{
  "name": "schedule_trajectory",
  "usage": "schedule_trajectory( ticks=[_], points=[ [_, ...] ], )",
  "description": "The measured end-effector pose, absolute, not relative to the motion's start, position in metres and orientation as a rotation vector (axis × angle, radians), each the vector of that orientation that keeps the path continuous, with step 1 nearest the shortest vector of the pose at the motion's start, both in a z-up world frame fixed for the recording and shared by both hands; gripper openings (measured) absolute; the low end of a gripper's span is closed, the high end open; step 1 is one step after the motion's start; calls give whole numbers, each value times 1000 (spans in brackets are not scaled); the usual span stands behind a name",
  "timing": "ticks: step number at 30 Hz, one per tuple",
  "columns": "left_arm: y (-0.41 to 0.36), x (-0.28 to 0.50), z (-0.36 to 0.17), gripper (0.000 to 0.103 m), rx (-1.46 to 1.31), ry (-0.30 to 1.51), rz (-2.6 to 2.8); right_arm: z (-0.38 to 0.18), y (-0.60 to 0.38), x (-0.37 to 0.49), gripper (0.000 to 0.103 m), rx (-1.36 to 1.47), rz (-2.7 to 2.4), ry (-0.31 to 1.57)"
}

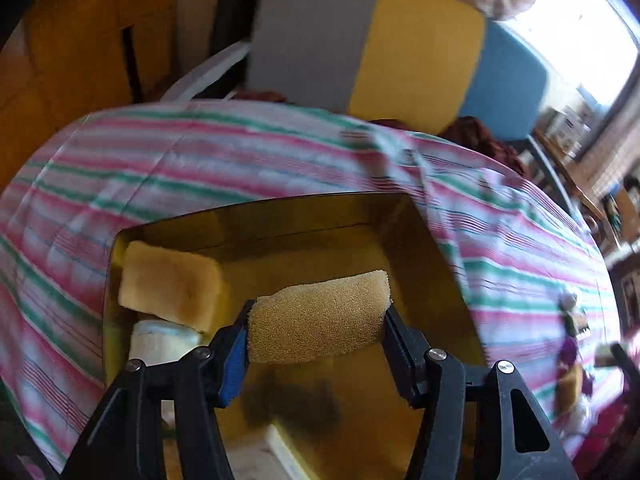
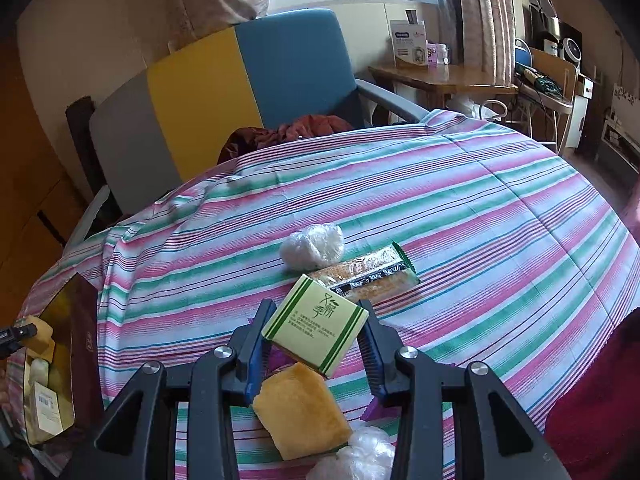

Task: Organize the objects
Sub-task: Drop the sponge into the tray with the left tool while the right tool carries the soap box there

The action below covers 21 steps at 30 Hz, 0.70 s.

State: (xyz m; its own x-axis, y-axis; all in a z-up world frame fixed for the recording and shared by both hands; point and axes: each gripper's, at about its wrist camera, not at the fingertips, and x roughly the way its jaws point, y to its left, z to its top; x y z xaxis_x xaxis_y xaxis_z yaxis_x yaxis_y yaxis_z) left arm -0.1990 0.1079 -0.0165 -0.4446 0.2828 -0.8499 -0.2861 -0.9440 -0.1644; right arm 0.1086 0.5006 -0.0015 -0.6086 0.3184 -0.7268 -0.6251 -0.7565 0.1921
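My left gripper [image 1: 318, 322] is shut on a tan sponge [image 1: 320, 316] and holds it over an open box with a gold lining [image 1: 312, 216]. A yellow sponge [image 1: 170, 284] and a white packet [image 1: 160, 342] lie in the box at its left. My right gripper [image 2: 316, 336] is shut on a green-striped small box [image 2: 316, 330] above the striped tablecloth [image 2: 460, 208]. Under it lie a yellow sponge [image 2: 298, 412], a snack bar in clear wrap [image 2: 366, 274] and a crumpled plastic bag [image 2: 312, 248]. The gold-lined box [image 2: 60, 320] shows at the far left.
A grey, yellow and blue chair [image 2: 224, 92] with a dark red garment [image 2: 288, 132] stands behind the table. A wooden desk [image 2: 440, 80] with cartons is at the back right. Another crumpled bag [image 2: 360, 456] lies near the front edge. A dark red cloth [image 2: 600, 400] is at the right.
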Motion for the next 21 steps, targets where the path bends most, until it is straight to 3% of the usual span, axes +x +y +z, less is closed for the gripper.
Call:
schedule_trajectory(
  ticks=[5,9,11,21],
  points=[
    [98,-234,-42,61,-1524,-70,2439,-3,500,107,40,-946,2350,579],
    [98,-252,-53,75,-1528,-109,2465,-3,500,105,40,-951,2354,566],
    [98,-253,-53,77,-1525,-127,2452,-3,499,105,40,-950,2355,561],
    [57,-195,4,80,-1240,-57,2565,7,481,100,40,-929,2420,462]
  ],
)
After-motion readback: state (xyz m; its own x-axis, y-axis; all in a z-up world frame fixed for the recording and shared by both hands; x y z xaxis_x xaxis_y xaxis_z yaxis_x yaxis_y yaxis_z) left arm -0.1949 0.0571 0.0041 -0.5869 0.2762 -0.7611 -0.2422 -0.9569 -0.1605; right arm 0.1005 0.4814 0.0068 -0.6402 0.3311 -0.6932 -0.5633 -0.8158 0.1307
